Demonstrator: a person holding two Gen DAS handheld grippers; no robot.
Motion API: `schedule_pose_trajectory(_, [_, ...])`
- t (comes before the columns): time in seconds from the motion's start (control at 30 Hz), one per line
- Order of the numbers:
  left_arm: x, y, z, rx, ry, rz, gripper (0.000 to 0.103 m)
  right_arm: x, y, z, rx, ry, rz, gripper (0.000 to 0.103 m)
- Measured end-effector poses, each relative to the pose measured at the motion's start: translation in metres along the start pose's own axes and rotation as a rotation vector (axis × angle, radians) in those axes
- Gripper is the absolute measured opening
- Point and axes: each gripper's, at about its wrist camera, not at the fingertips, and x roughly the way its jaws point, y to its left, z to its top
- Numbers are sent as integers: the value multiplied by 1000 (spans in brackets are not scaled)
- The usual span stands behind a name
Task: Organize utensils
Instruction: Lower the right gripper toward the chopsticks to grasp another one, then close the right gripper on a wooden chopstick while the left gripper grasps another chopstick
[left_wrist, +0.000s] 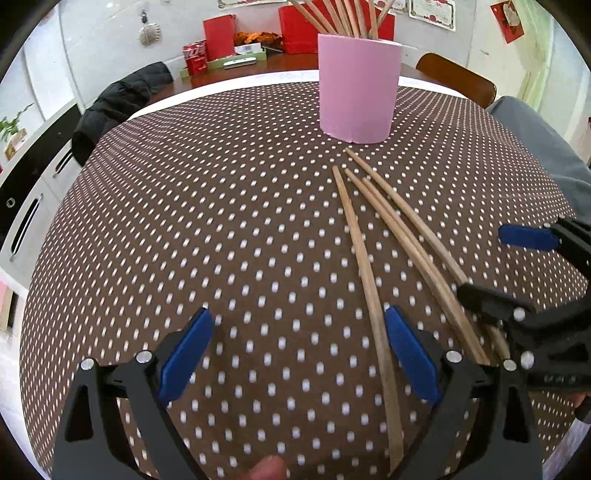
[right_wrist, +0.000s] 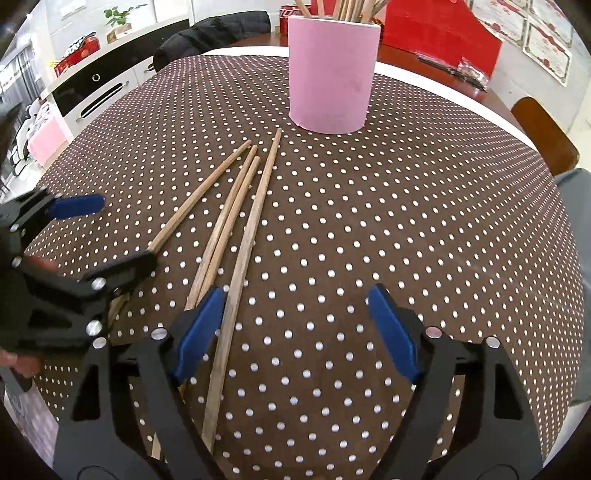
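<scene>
Currently four loose wooden chopsticks (right_wrist: 236, 206) lie flat on the bench (right_wrist: 369, 221), fanned out just in front of the pink cup (right_wrist: 332, 74), thin ends toward it but not touching. They are slim, round, tapered sticks of matte pale-brown wood with visible grain. Two middle ones lie side by side, touching along much of their length; the outer two splay away.

More chopsticks of the same kind stand upright in the cup (left_wrist: 356, 88), tops cut off by the frame edge. The cup is a plain cylinder, smooth and matte.

The left tool (left_wrist: 299, 350) sits low over the bench, jaws wide apart, nothing between them; one chopstick (left_wrist: 364, 266) runs just inside its right blue pad (left_wrist: 412, 354). Contact there is unclear.

The right tool (right_wrist: 295, 328) is also spread wide and holds nothing; the rightmost chopstick passes right beside its left blue pad (right_wrist: 199, 332). Touching or not is hard to judge.

Thick ends of the sticks are hidden under the black tool frames in both views.

The bench carries a brown cloth with a regular white dot pattern (left_wrist: 221, 221), woven look, lying smooth. Behind it are a dark jacket (left_wrist: 118, 107) on a chair, a red can (left_wrist: 195, 55) and red boxes (left_wrist: 219, 35), all fisheye-warped and small.
</scene>
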Motion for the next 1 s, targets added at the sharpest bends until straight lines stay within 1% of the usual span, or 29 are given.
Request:
schedule_pose_trajectory(0.13, [7,2,12,4,2,-3,93,5,3,8,-20,-13,12,79])
schedule_pose_trajectory(0.23, [11,12,17,-36,8,-3,93,12,5,19,-28,-18,28,78])
schedule_pose_trajectory(0.27, [11,17,18,-48,6,5,93,13,6,21,-30,-21,33,70])
schedule_pose_trajectory(0.37, [10,22,16,-33,-1,-2,93,18,6,30,-21,-32,15,56])
schedule_pose_trajectory(0.47, [9,21,13,-19,-8,-4,93,23,7,37,-31,-27,10,54])
schedule_pose_trajectory(0.53, [10,21,13,-19,-7,-9,93,25,13,41,-49,-32,14,44])
schedule_pose_trajectory(0.6, [11,21,16,-13,-6,-14,92,25,19,42,-69,-32,21,23])
schedule_pose_trajectory(0.63, [12,21,18,-9,-7,-19,91,23,22,42,-79,-28,22,16])
schedule_pose_trajectory(0.67, [11,21,19,2,-14,-31,86,22,22,40,-80,-26,24,9])
schedule_pose_trajectory(0.73, [9,19,20,21,-25,-48,69,19,19,35,-58,-29,28,7])
schedule_pose_trajectory(0.8, [6,19,23,20,-30,-61,20,14,12,27,-11,-51,51,6])
schedule_pose_trajectory(0.83, [5,21,23,10,-24,-80,9,11,8,25,8,-63,62,6])
schedule_pose_trajectory(0.9, [4,28,24,-22,-17,-134,7,2,-1,19,61,-91,106,6])
schedule_pose_trajectory(1.0, [-3,31,19,-36,-40,-130,6,-10,-10,11,101,-124,118,6])
